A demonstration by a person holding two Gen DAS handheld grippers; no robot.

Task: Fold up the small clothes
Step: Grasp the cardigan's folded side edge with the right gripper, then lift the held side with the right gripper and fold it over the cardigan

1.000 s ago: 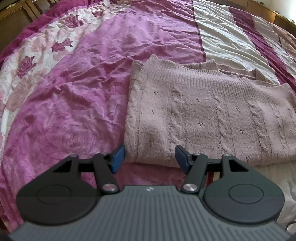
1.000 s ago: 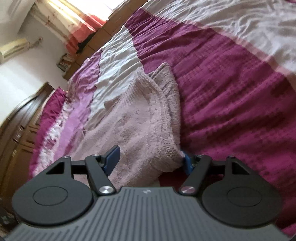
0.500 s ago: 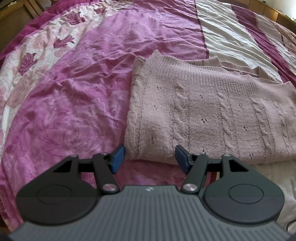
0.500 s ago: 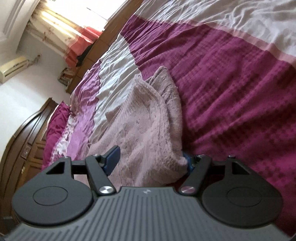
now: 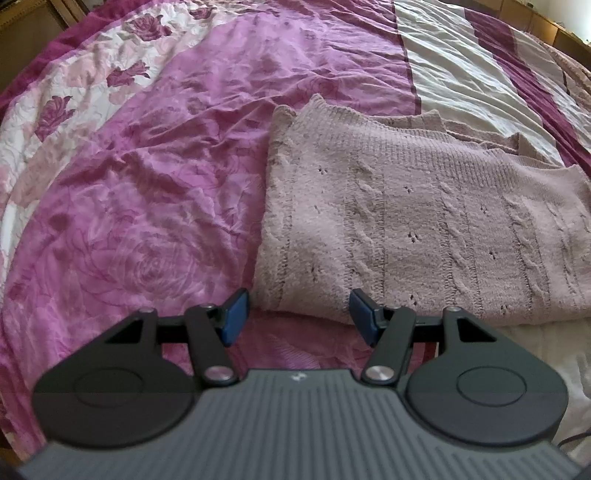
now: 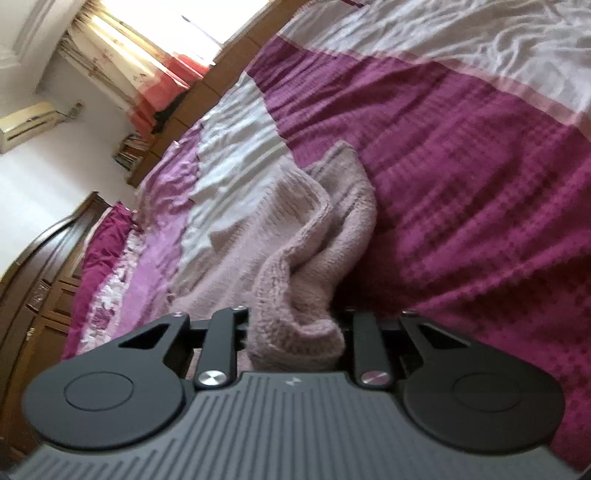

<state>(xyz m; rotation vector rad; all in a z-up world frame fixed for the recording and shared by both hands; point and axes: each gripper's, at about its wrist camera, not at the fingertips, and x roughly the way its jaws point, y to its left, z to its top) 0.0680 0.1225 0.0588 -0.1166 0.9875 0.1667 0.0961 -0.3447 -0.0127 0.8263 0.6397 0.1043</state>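
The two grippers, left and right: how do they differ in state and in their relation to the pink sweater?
The left gripper is open, its blue pads wide apart at the pink sweater's near folded edge, gripping nothing; the right gripper is shut on a bunched end of that sweater. In the left wrist view the sweater lies flat on the bedspread; at the right gripper it is crumpled. Both are the same black design.

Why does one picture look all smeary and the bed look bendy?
Right wrist view: motion blur smears the bedspread and the sweater in the right claw; the window glares white. Left wrist view: sharper, evenly lit sweater; the fisheye lens curves the bed's edges.
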